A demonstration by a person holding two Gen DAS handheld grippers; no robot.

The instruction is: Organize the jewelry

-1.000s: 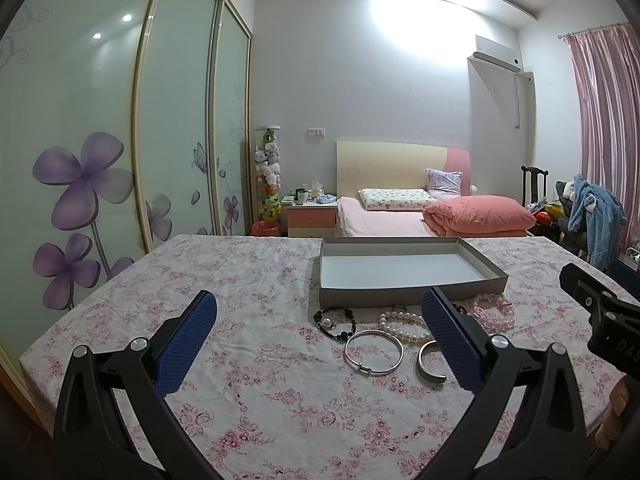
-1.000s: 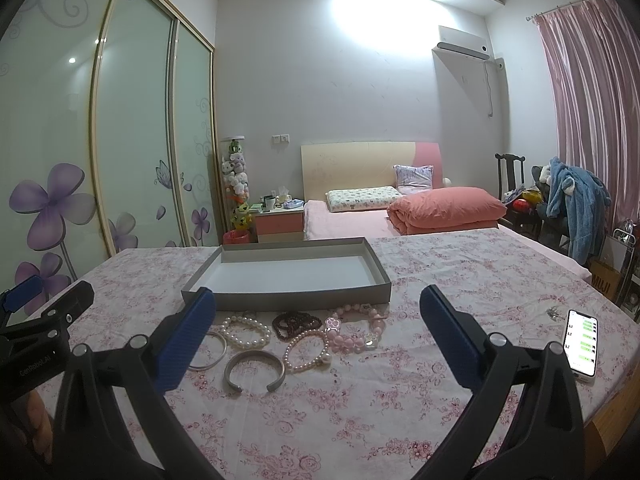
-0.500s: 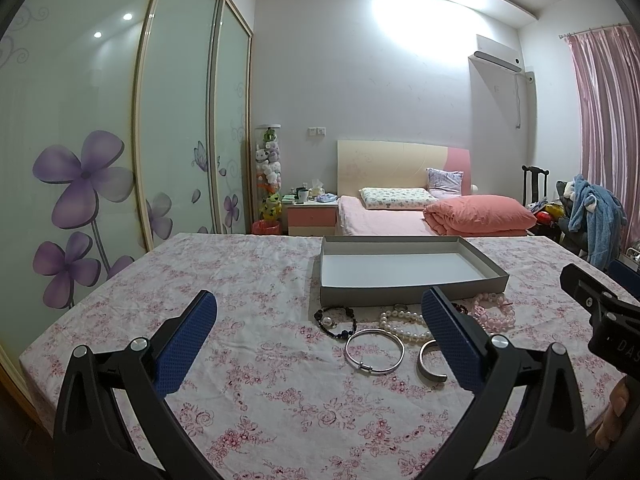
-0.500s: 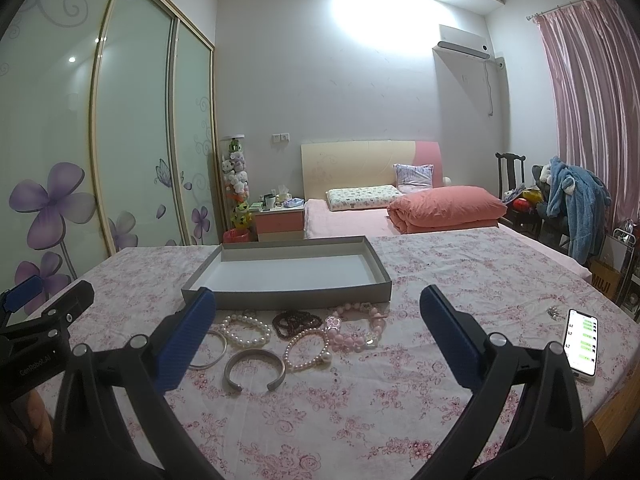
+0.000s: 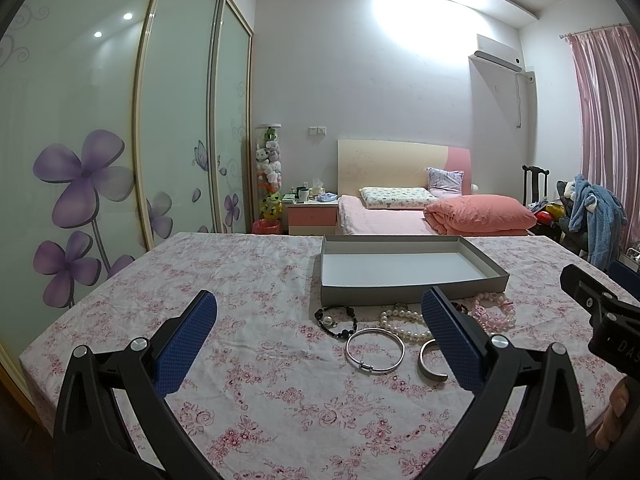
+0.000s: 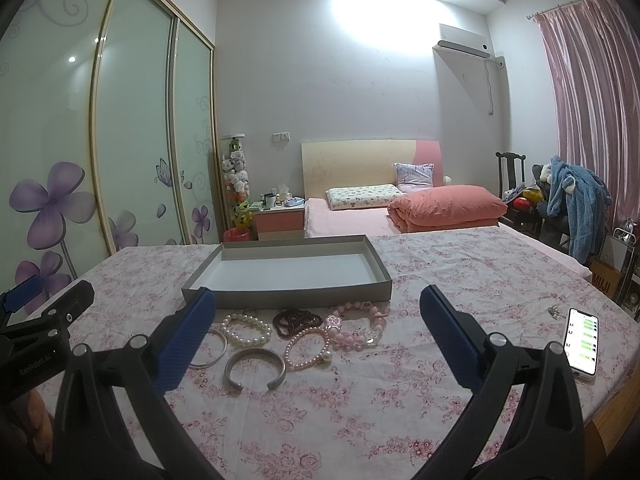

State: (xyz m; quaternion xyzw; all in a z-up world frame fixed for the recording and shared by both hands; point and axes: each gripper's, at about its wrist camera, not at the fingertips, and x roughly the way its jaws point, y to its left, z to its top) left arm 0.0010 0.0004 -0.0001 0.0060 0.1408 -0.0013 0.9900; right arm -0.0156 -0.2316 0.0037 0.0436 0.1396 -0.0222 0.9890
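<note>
both hand-held grippers, left (image 5: 320,322) and right (image 6: 318,318), hover with jaws wide apart, holding nothing. the bracelets (image 6: 304,332) lie on the worktop (image 6: 440,280) beside the empty tray (image 6: 288,270). better to pinch one bracelet only, by its rim.

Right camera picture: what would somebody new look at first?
Probably the cluster of bracelets lying on the flowery tablecloth, just in front of the empty grey tray. Next, the lit phone at the table's right edge. Both tongs, left and right, hang open above the table.
</note>
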